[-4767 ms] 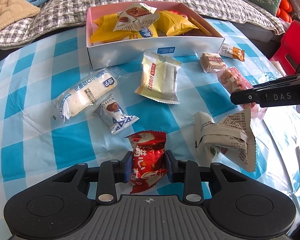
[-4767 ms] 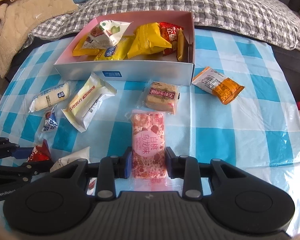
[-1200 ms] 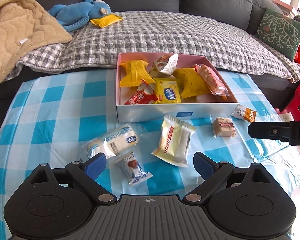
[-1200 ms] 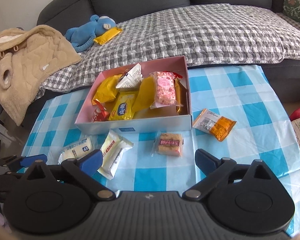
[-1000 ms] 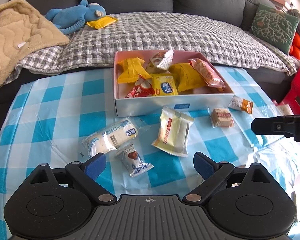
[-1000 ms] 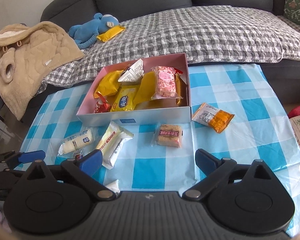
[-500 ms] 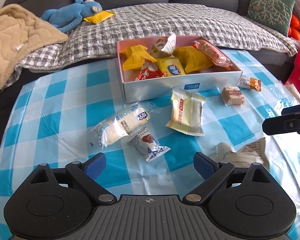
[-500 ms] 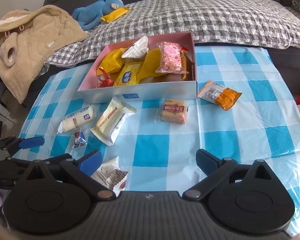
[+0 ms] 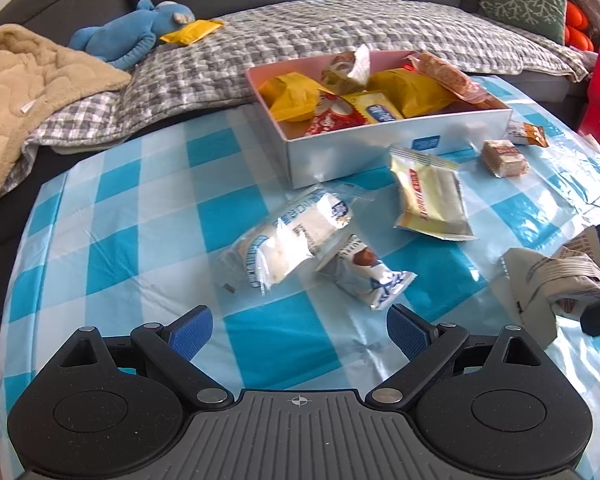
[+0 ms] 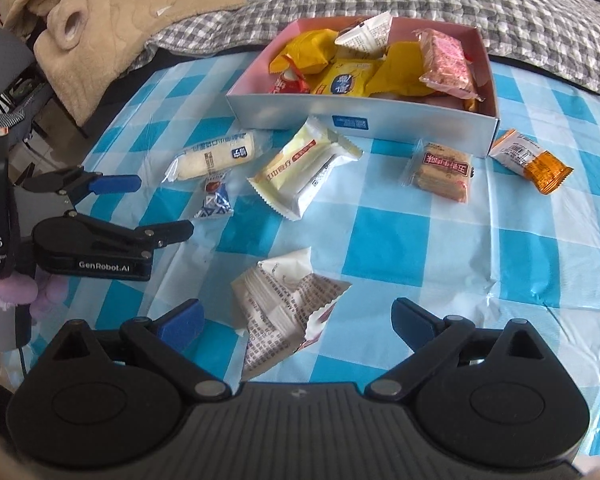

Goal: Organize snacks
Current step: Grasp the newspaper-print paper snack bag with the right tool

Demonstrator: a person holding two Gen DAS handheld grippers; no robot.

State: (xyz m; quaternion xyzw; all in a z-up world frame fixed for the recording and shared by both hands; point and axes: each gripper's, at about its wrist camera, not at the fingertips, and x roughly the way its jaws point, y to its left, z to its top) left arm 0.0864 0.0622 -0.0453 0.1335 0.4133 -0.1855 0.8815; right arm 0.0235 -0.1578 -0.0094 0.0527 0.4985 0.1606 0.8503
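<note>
Both tongs wide open and empty: left tongs (image 9: 299,330) near blue-white candy (image 9: 364,276), right tongs (image 10: 296,320) around crumpled printed packet (image 10: 284,312)

Six snack packets (image 10: 305,170) on the cloth (one box (image 10: 380,120)).

A glossy plastic checked tablecloth (image 10: 384,240) is seen, creased and shiny; the box (image 10: 380,120) on it looks like smooth card, perhaps coated; behind the box, quilted cloth (image 9: 340,28).
</note>
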